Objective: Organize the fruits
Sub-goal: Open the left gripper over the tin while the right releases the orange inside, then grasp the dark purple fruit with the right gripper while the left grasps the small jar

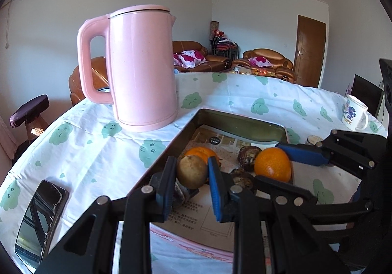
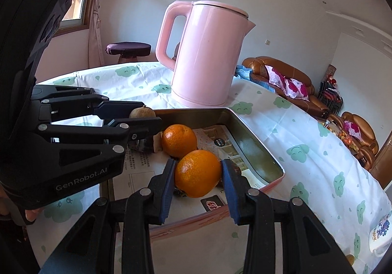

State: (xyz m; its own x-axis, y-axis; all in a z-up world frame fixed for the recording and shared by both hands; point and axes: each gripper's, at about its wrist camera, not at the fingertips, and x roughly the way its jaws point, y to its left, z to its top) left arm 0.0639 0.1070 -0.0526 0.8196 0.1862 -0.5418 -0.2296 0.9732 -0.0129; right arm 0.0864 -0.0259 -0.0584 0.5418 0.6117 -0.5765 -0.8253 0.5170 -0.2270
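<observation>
Lower left of the right wrist view: "GenRobot.AI" in pale letters on the black body of the left gripper (image 2: 144,117). Printed paper lining the tin tray (image 2: 247,127) carries small Chinese-looking lines, too fine to read. White mug (image 1: 354,112) at the right edge of the left wrist view shows blue lettering under a cartoon, illegible

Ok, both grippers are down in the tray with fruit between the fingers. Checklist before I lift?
1. Left gripper around the brown fruit: ok.
2. Right gripper around the near orange: ok.
3. Pads actually pressing on both fruits: cannot tell.
4. Second orange apart from the right gripper's fingers: ok.
5. Pink kettle standing outside the tray: ok.
6. The two grippers apart from each other: ok.
</observation>
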